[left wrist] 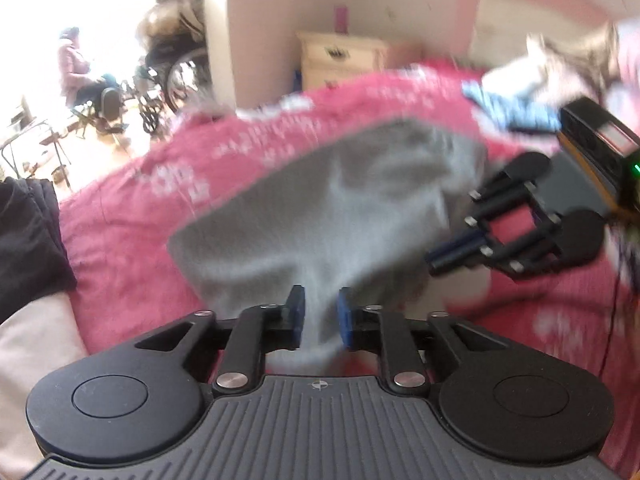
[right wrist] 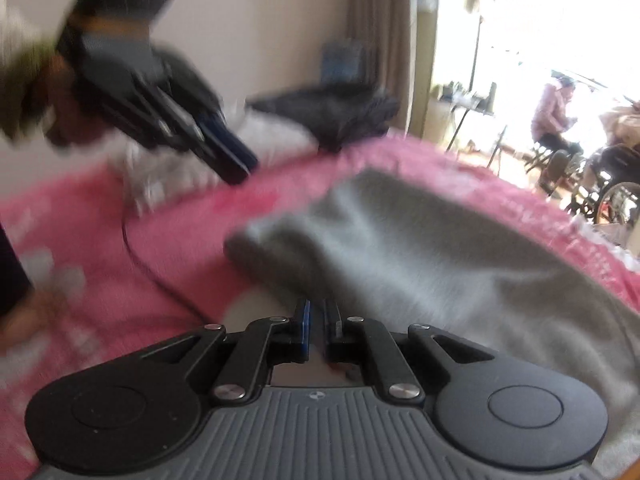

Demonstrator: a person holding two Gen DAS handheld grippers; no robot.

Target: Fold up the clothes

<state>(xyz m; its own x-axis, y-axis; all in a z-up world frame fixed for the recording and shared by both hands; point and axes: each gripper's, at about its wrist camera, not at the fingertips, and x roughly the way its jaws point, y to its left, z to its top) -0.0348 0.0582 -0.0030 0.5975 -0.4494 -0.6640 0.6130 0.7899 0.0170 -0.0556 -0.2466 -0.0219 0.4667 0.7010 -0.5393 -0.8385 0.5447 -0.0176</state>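
A grey garment [left wrist: 332, 208] lies spread on a bed with a pink cover [left wrist: 120, 232] printed in white; the print is too blurred to read.

From the left wrist view, the left claw [left wrist: 321, 316] has its jaws a little apart, with the near edge of the grey garment rising between the blue pads [left wrist: 345, 316]. Blur hides whether the pads press on the cloth, so I cannot tell if it is grasped or released.

From the right wrist view, the right claw [right wrist: 316, 326] is clenched, its jaws nearly together, low over the garment's near edge. Whether cloth is pinched between them cannot be made out.

A black cable [right wrist: 148, 268] trails across the cover. Black clothes [left wrist: 28, 236] are stacked at the bed's left edge, and a mixed pile [left wrist: 560, 64] sits at the far right. A cream dresser [left wrist: 340, 56] stands by the wall. Beyond the doorway are a wheelchair [left wrist: 176, 80] and a seated person [right wrist: 554, 118] in pink.

No readable brand or label shows anywhere.
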